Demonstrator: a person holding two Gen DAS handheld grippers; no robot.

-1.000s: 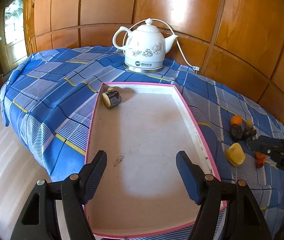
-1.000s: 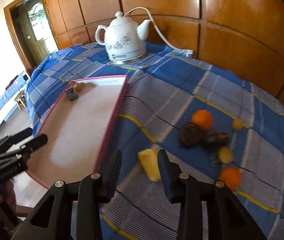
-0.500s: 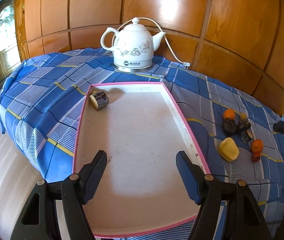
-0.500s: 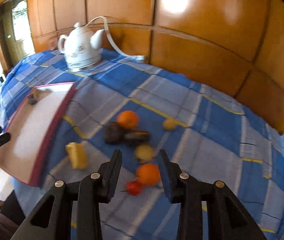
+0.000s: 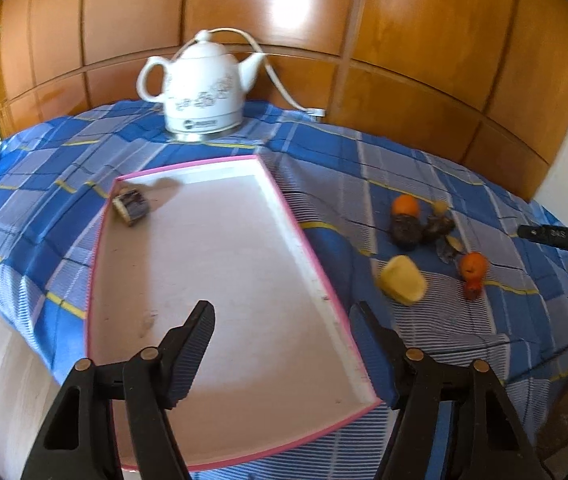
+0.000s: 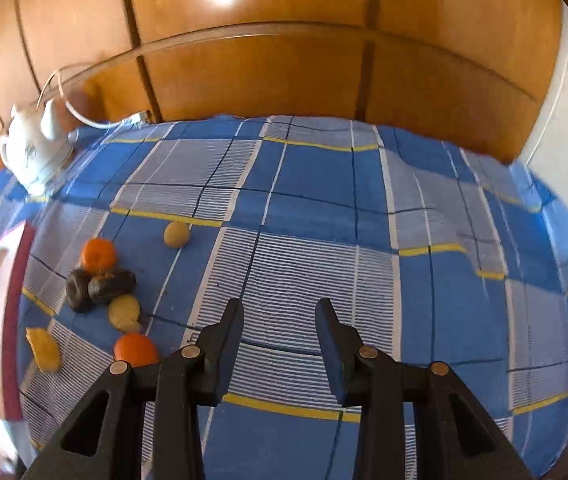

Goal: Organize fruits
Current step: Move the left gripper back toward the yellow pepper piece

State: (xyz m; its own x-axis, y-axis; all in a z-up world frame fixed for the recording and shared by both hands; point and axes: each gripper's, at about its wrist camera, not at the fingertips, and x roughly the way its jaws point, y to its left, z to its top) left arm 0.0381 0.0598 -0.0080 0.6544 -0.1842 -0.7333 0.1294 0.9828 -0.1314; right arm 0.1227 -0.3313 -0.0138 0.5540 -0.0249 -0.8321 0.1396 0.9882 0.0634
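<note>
- On the blue checked cloth (image 6: 316, 264), to the right of the pink-rimmed tray (image 5: 304, 236), your fruit lies in a loose cluster: two oranges, two dark wrinkled pieces touching each other, a few small yellowish ones and a yellow wedge (image 5: 403, 285) nearest the tray.
- One dark-skinned cut piece (image 5: 131, 209) already sits in the tray's far left corner; by my reading the rest are yet to go in.
- Expect the near orange (image 6: 136, 350) to be light, firm and ready to roll on the cloth; take it across its widest part.
- The dark fruits (image 6: 111, 286) look soft and wrinkled, so squeeze gently. The wedge has flat faces that should grip well.
- Your left gripper (image 5: 282, 346) hangs over the tray's near end, tilted down, about half open with nothing between the jaws; they have just been closing a little.
- Your right gripper (image 6: 280, 334) points down at bare cloth to the right of the cluster, jaws at a narrow gap and empty. The near orange lies just beside its left finger.
- Bring that gripper back to the left and widen it before taking any fruit, I would judge.
</note>
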